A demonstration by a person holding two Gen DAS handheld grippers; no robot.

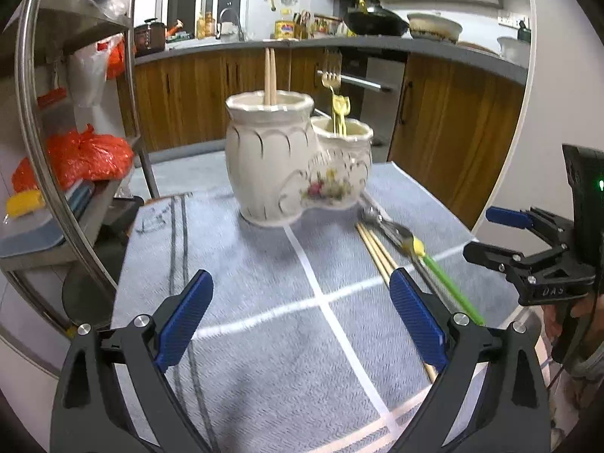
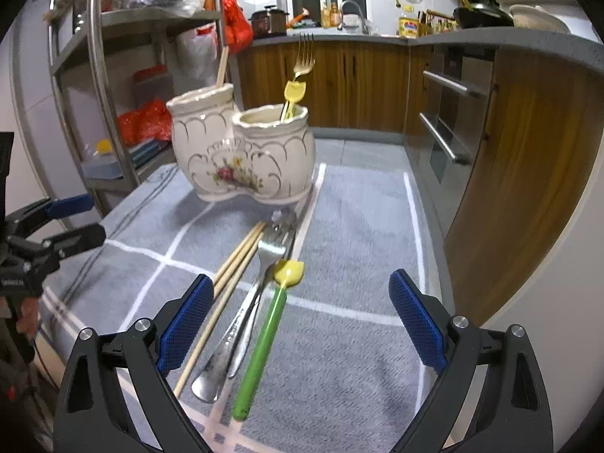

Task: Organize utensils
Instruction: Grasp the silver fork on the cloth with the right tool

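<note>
Left tool point(image 1: 301, 307) spread wide, released, nothing between its blue pads point(image 1: 187, 315); it hangs over the grey cloth point(image 1: 264, 339) with white stripes that covers the desk; right tool point(image 2: 300, 311) also spread wide, released, holding nothing, low above the loose utensils; in the left wrist view the right tool shows at the right edge point(image 1: 487, 234), jaws apart.

Between the right tool's fingers, on the cloth: green-handled utensil with yellow head point(image 2: 264, 336) lying lengthwise, head away from the camera; just beside it on the left a steel fork point(image 2: 241, 309) and another steel handle under or against it, cannot tell which piece; further left a pair of wooden chopsticks point(image 2: 222, 294), running under the left finger; all these touching or nearly so, in one bundle; same bundle sits right of the left tool point(image 1: 385, 253).

Beyond the bundle, ceramic double holder point(image 2: 241, 151), white with flower print, standing upright on the cloth; taller compartment holds wooden chopsticks point(image 1: 270, 75); lower compartment holds a gold fork point(image 2: 305, 58), tines up, and a yellow-headed utensil point(image 2: 292, 94), both leaning.

Left of the desk a steel rack point(image 1: 75, 143) with orange bags point(image 1: 88, 154); behind, wooden cabinets point(image 2: 339, 83) under a grey kitchen top, oven point(image 2: 449, 113) at right.
</note>
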